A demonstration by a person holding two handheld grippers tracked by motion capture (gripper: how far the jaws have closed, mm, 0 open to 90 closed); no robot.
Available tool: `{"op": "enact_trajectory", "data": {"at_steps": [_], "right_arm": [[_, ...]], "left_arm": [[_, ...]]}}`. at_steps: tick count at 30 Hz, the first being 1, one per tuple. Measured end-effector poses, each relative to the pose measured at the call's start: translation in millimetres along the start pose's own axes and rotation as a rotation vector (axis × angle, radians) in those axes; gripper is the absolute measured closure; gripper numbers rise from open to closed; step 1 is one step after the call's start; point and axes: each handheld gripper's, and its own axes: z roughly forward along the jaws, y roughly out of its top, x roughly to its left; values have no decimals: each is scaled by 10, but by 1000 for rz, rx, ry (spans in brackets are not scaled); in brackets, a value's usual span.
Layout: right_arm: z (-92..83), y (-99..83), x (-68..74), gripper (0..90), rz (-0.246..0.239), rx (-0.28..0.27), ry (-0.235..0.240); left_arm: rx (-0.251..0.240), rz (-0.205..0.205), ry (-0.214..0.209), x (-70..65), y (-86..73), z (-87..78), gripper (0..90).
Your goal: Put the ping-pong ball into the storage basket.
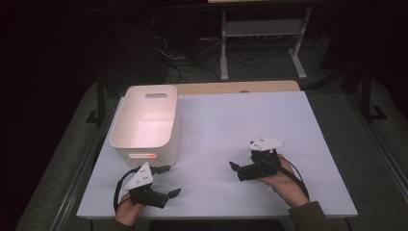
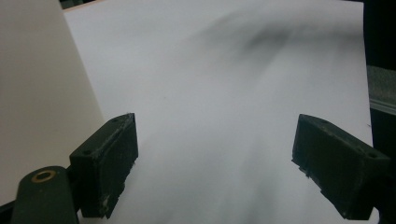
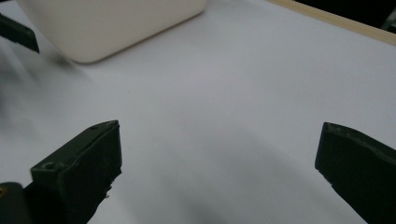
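Observation:
A white plastic bin point(image 1: 144, 120) with handle slots stands empty on the left of the white table top point(image 1: 240, 120). Just in front of its near wall a hand holds my left gripper point(image 1: 169, 180), jaws pointing right. In the left gripper view this gripper point(image 2: 215, 149) is open over bare table, with the bin wall point(image 2: 37, 93) at the left. My right gripper point(image 1: 235, 171) rests at the front right, pointing left toward the bin. It stands open point(image 3: 219, 154) with nothing between its jaws, the bin point(image 3: 112, 23) ahead at upper left.
A wooden strip point(image 1: 231, 87) edges the table's far side. Behind the table are a white metal rack point(image 1: 260, 29) and cables on a dark floor. One jaw of the left gripper point(image 3: 18, 32) shows at the far left of the right gripper view.

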Motion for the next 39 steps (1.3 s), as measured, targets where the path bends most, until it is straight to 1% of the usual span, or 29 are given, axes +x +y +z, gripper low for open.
{"op": "enact_trajectory", "data": {"at_steps": [2, 5, 6, 8, 10, 12, 13, 14, 15, 16, 17, 18, 19, 21, 23, 24, 25, 26, 28, 30, 31, 33, 34, 35, 37, 38, 39], "right_arm": [[-2, -99, -41, 1, -8, 9, 2], [35, -199, -129, 0, 24, 1, 4], [38, -216, -149, 0, 43, -5, -3], [19, -227, -173, 0, 56, -12, -26], [-13, -264, -165, 0, 60, -2, -45], [-59, -341, -134, 0, 44, 14, -52], [-83, -384, -114, 0, 34, 19, -46], [-103, -423, -100, 0, 29, 24, -39], [-118, -459, -99, 0, 28, 28, -31], [-125, -496, -114, 0, 35, 34, -23], [-128, -531, -134, 0, 52, 38, -20], [-131, -553, -158, 0, 66, 43, -22], [-135, -561, -180, 0, 72, 47, -32], [-161, -564, -216, 0, 75, 38, -50], [-206, -571, -231, 0, 66, 34, -70], [-237, -583, -241, 0, 63, 34, -71], [-275, -597, -242, 0, 67, 37, -74], [-315, -618, -237, 0, 65, 30, -78], [-369, -657, -223, 0, 48, 33, -57], [-368, -685, -222, 0, 37, 33, -40], [-353, -685, -240, 0, 45, 35, -39], [-335, -697, -277, 0, 78, 43, -55], [-340, -715, -291, 0, 82, 49, -61], [-348, -733, -299, 0, 82, 51, -66], [-369, -732, -294, 0, 78, 49, -86], [-382, -724, -283, 0, 66, 35, -87], [-391, -713, -264, 0, 64, 24, -83]], "left_arm": [[7, 0, -11, 3, 3, 10, 142], [12, -24, -22, 35, 4, 11, 142], [3, -34, -15, 39, 1, 5, 142], [-12, -38, -1, 37, -5, -11, 142], [-23, -24, 9, 19, -9, -20, 142], [-25, 2, 15, -12, -10, -22, 142], [-19, 16, 9, -24, -8, -15, 142], [-8, 27, -5, -23, -3, -5, 142], [7, 21, -15, -12, 3, 7, 142], [19, 2, -22, 9, 8, 19, 142], [23, -21, -33, 34, 9, 20, 142], [15, -41, -36, 53, 6, 16, 142], [5, -52, -27, 61, 2, 8, 142], [-11, -48, -9, 48, -5, -12, 142], [-25, -25, 10, 20, -11, -28, 142], [-33, -10, 24, 4, -15, -37, 142], [-42, -4, 36, -16, -19, -43, 142], [-41, 6, 39, -21, -19, -47, 142], [-32, 14, 21, -21, -15, -37, 142], [-19, 4, -4, -6, -9, -21, 142], [-12, -9, -4, 8, -6, -13, 142], [-4, -35, -16, 38, -4, -9, 142], [-4, -44, -17, 46, -4, -13, 142], [-9, -45, -7, 44, -6, -15, 142], [-25, -27, 5, 21, -12, -28, 142], [-33, -14, 16, 6, -16, -37, 142], [-41, -6, 26, -14, -19, -41, 142]]}}
